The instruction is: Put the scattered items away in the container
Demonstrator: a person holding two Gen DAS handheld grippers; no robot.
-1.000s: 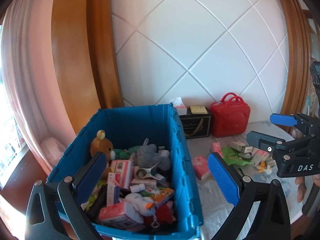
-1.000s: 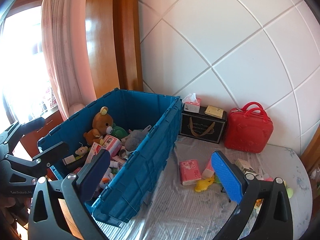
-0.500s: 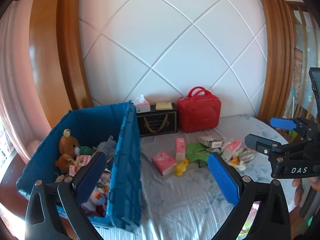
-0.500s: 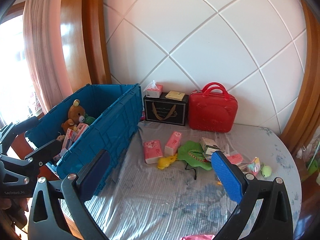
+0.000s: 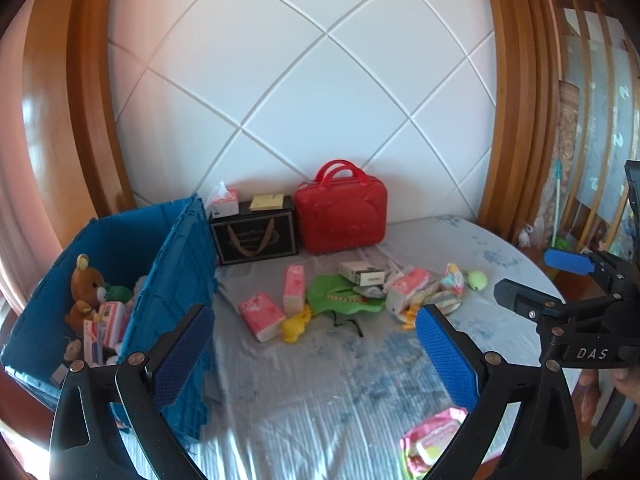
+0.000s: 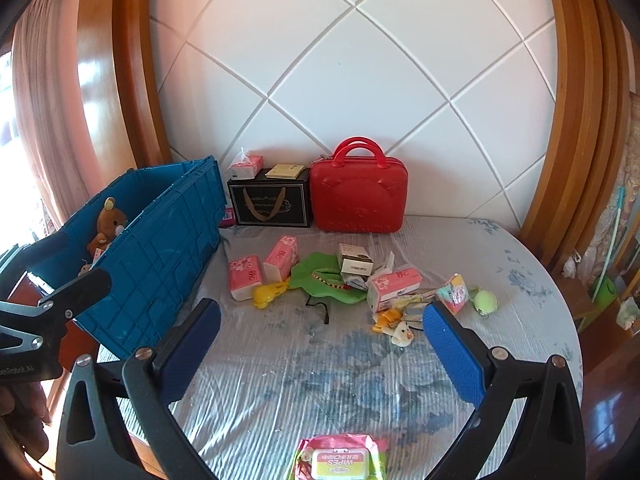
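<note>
1. The blue plastic crate (image 6: 160,236) stands open-topped at the left edge of the table, its long axis running from the near left toward the back wall. A brown teddy bear (image 5: 86,292) and pink packets sit inside it.
2. Scattered items lie mid-table, right of the crate: two pink tissue packs (image 6: 245,276), one lying flat and one on its side, a yellow toy duck (image 6: 270,293), a green fabric piece (image 6: 324,276), a small white box (image 6: 354,264) and a green ball (image 6: 486,302). A pink wipes packet (image 6: 340,458) lies at the near edge, label toward the camera.
3. The left gripper (image 5: 308,344) is spread wide and holds nothing, hovering above the cloth.
4. The right gripper (image 6: 320,344) is likewise spread wide, empty, touching nothing.
5. The round table (image 6: 520,264) wears a pale floral cloth under clear plastic. A red hard case (image 6: 360,200) and a black gift box (image 6: 272,204) stand against the white quilted wall, framed by wooden trim.
</note>
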